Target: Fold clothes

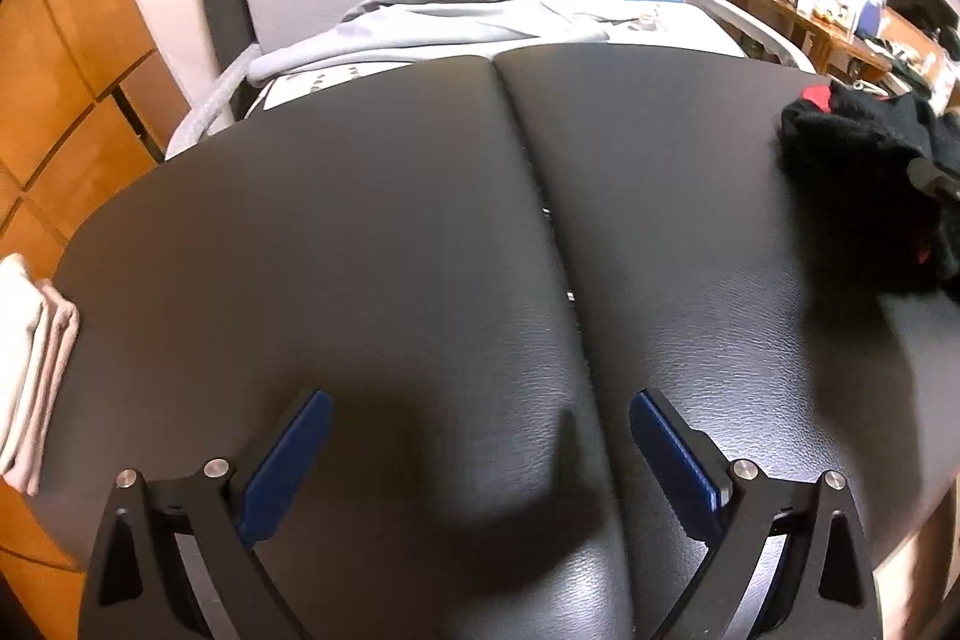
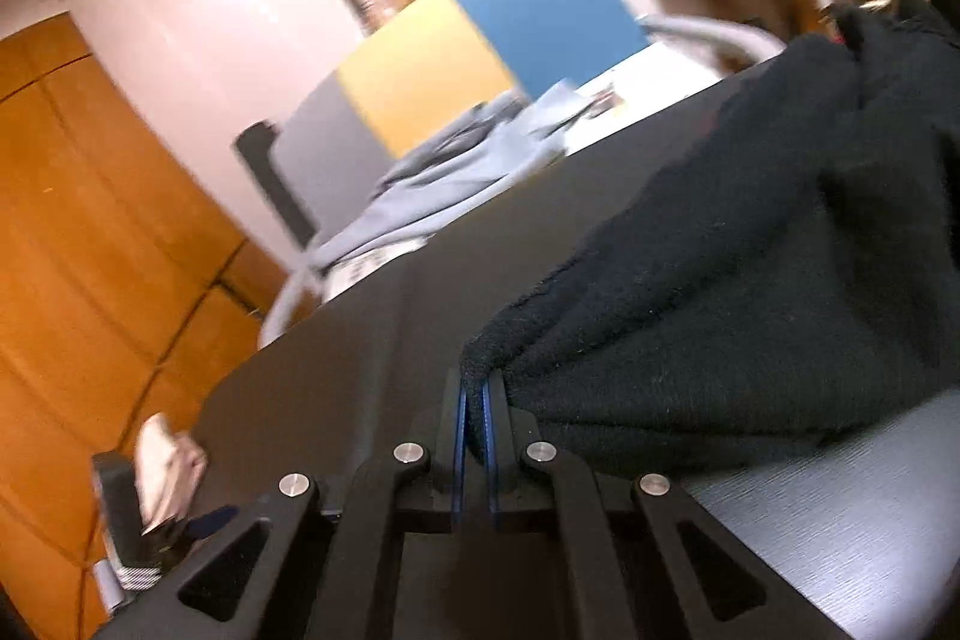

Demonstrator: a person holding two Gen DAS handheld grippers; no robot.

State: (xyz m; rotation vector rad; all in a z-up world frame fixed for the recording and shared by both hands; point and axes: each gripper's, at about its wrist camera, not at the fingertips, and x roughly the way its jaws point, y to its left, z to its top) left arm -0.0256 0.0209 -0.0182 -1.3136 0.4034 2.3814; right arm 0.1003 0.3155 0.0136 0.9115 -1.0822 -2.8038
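The left gripper (image 1: pixel 480 418) is seen with its blue-padded fingers (image 1: pixel 288 466) spread wide above a black padded surface (image 1: pixel 372 232), nothing between them. The surface is split by a seam (image 1: pixel 540 184) running away from the camera. A black garment (image 1: pixel 870 178) with red patches is heaped at the right edge. Folded pale cloth (image 1: pixel 30 364) is seen at the left edge. Grey clothing (image 1: pixel 432 22) is draped beyond the far edge.

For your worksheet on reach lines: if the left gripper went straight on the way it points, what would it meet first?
Probably the black tabletop: the open left gripper points down at it, nothing between. Depth is unclear.
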